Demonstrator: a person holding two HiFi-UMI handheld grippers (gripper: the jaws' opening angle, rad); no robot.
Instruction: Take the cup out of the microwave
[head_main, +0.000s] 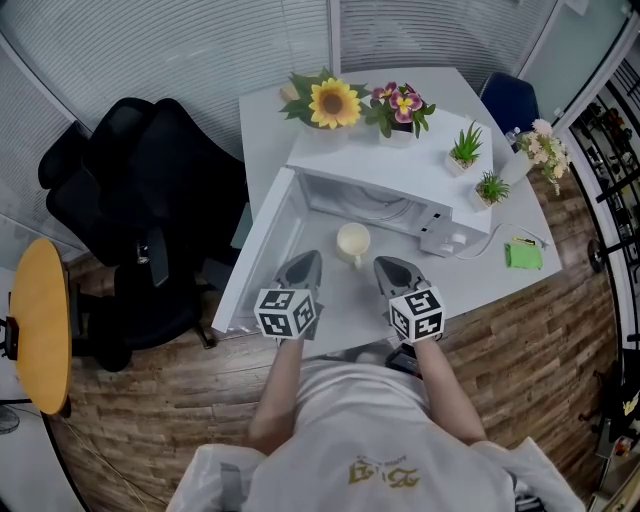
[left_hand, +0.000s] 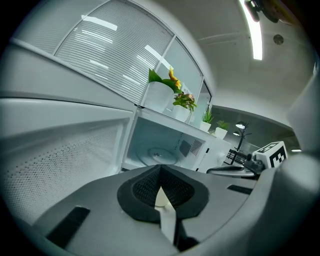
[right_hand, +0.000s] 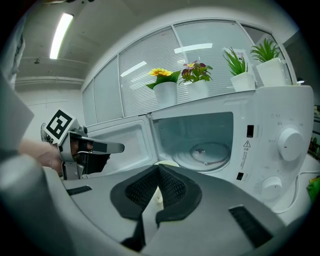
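A pale cream cup (head_main: 353, 241) stands on the white table (head_main: 455, 290) in front of the open white microwave (head_main: 400, 190). The microwave's door (head_main: 262, 255) is swung out to the left. Only the glass turntable (right_hand: 205, 150) shows in its cavity. My left gripper (head_main: 305, 262) is shut and empty, just left of and nearer than the cup. My right gripper (head_main: 385, 266) is shut and empty, just right of the cup. In the left gripper view the cup (left_hand: 161, 198) shows through the gap behind the shut jaws of the gripper (left_hand: 160, 170). In the right gripper view its rim (right_hand: 167, 163) peeks over that gripper (right_hand: 159, 170).
Potted plants stand on the microwave and behind it: a sunflower (head_main: 333, 103), pink flowers (head_main: 400, 107) and small green plants (head_main: 466, 150). A black office chair (head_main: 140, 200) stands left of the table, a round yellow table (head_main: 40, 325) further left. A green item (head_main: 523, 255) lies at the right.
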